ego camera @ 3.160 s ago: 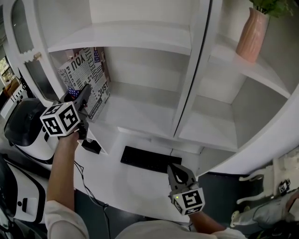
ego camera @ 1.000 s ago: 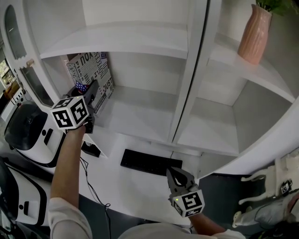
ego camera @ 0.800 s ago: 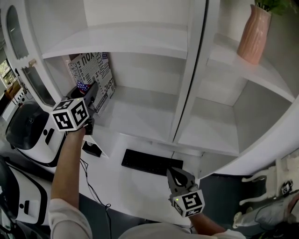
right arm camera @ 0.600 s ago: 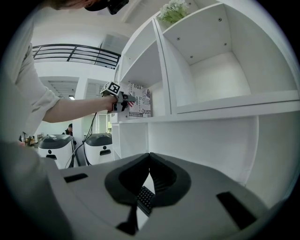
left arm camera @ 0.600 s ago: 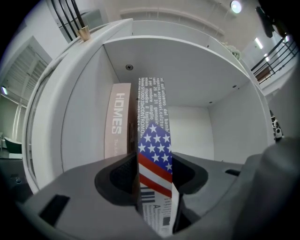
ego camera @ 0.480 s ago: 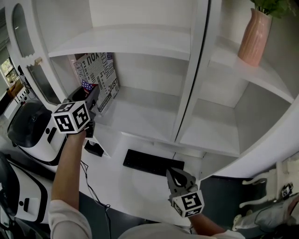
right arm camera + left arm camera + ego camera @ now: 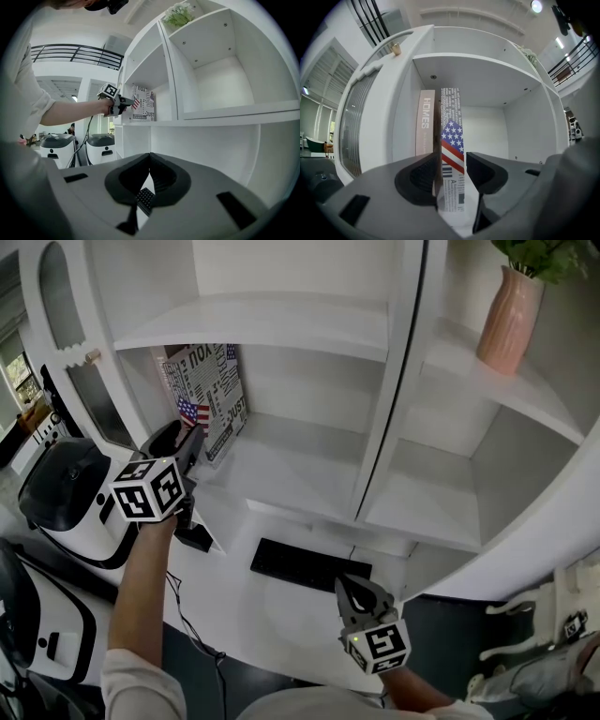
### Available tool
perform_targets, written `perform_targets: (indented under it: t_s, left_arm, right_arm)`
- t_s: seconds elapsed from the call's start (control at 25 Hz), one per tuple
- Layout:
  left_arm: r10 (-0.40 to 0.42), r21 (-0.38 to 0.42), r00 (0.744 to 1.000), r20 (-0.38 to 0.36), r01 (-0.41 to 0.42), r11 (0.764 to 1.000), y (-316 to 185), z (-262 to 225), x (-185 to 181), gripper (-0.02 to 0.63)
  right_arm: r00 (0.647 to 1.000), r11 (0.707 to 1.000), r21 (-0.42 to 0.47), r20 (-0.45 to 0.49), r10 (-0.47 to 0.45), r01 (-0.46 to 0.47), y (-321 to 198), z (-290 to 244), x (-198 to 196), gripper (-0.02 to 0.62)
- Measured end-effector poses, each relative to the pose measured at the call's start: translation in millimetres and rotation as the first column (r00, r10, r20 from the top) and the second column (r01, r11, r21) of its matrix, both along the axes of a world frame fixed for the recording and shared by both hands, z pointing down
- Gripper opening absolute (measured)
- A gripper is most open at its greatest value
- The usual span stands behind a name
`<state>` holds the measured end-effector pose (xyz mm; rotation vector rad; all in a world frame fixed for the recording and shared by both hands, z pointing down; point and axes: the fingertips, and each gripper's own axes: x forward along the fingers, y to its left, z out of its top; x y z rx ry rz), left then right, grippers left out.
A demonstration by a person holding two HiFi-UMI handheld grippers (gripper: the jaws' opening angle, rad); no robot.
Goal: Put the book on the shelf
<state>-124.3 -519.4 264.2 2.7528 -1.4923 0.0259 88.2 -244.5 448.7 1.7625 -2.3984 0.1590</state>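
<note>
Running down a pale spine (image 7: 425,122): "HOMES". Showing on the black-and-white book (image 7: 214,395) cover: "JUST" and an upside-down "YOU". Smaller print blurring out.

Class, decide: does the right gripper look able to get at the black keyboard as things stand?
Probably yes. The right gripper hangs just short of the keyboard on the desk, with nothing between them. Its jaws are together, so they would have to open first.

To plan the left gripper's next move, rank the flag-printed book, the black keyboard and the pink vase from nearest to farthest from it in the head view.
From the left gripper:
1. the book, just ahead of the jaws, upright on the shelf
2. the keyboard, lower right, on the desk
3. the vase, far upper right
</note>
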Motion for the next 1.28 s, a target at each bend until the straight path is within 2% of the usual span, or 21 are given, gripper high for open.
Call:
perform_targets:
  t_s: [0.52, 0.96, 1.28]
  left_arm:
    - [-0.085, 0.008, 0.996, -0.031, 0.085, 0.996, 60, 14, -49, 0.184]
    - [-0.181, 0.04, 0.983, 0.019, 0.18, 0.983, 135, 36, -90, 0.141]
    - [-0.236, 0.047, 0.971, 0.023, 0.235, 0.971, 185, 53, -112, 0.115]
  right_arm:
    - [0.999, 0.998, 0.034, -0.009, -0.049, 0.049, 7, -12, -25, 0.003]
    - [0.996, 0.994, 0.064, -0.032, -0.081, 0.083, 15, -26, -46, 0.003]
    - [0.996, 0.993, 0.083, -0.039, -0.08, 0.083, 23, -33, -52, 0.003]
